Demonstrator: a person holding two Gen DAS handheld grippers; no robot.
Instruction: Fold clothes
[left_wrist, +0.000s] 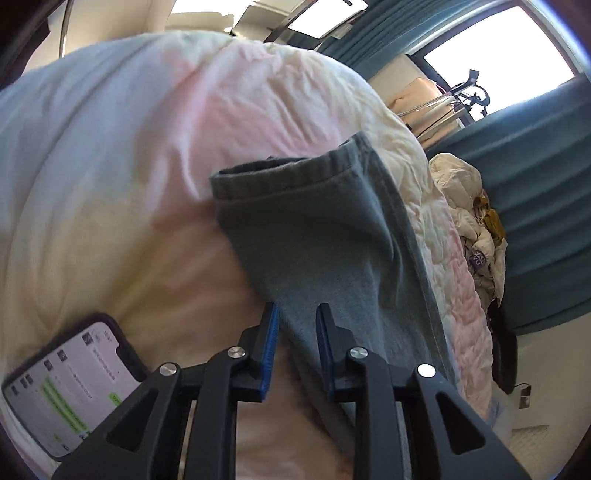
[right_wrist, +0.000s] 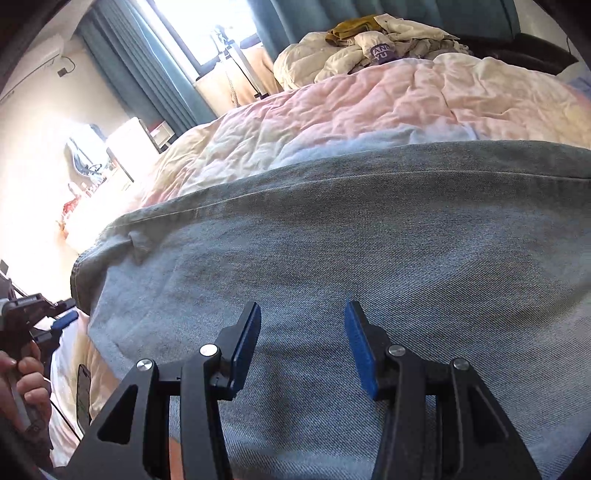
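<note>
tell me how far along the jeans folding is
Early, by the look of it. Done: the jeans lie spread on the quilt, leg hem extended. In hand: nothing is gripped; the left claw and right claw are open over the denim. Left: every fold, since no doubled-over layer shows. A phone lies beside the leg.

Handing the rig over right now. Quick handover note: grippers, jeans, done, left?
Left gripper: open, jaws either side of a jeans leg, not clamped.
Right gripper: open, over the broad denim, gripping nothing.
Jeans lie spread on the quilt; hem end points away from the left gripper.
Phone lies on the bed beside the left gripper; mind it.
Done: no fold visible.
Left: grip, then fold.
</note>
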